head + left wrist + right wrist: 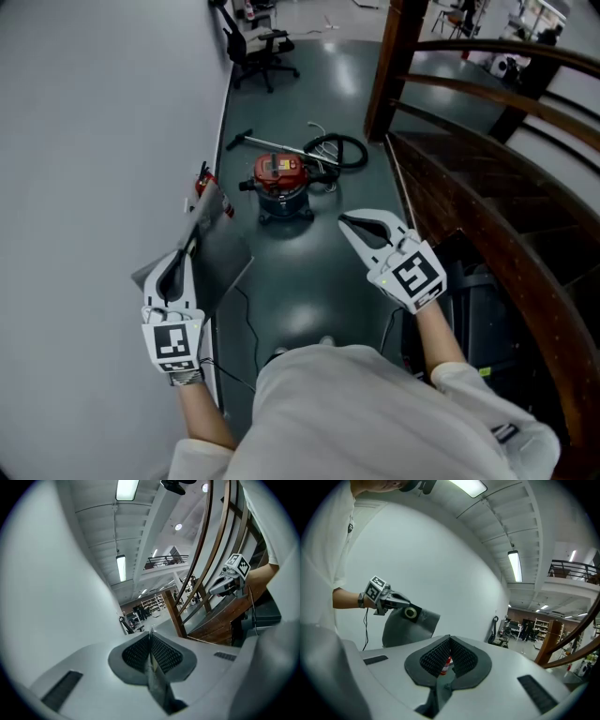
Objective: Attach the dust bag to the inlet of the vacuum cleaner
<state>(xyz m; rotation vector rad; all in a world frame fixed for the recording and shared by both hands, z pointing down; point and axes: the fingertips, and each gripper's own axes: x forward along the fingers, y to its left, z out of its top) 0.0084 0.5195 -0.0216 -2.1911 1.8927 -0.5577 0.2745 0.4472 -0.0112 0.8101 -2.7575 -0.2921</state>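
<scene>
The dust bag (223,267) was a flat, soft grey fabric pouch with a dark square collar and a pale round opening (411,613). The vacuum cleaner (281,183) was a squat drum with a glossy red top on a dark base. A coiled black hose (339,150) and a slim metal wand (272,143) lay just behind it.

The left gripper (186,251), at the lower left of the head view, had its ridged black pads pressed together on the thin edge of the dust bag (155,681), which hung in the air well short of the vacuum cleaner. The right gripper (345,221), right of centre, had its jaws pressed together on nothing; in the right gripper view, only a distant red fire extinguisher (447,663) showed through the slit.

The floor (309,272) was smooth, dark grey-green and shiny with glare. A plain white wall (84,141) filled the left. A curved wooden stair railing (487,178) ran down the right, and a black office chair (258,45) stood at the top.
</scene>
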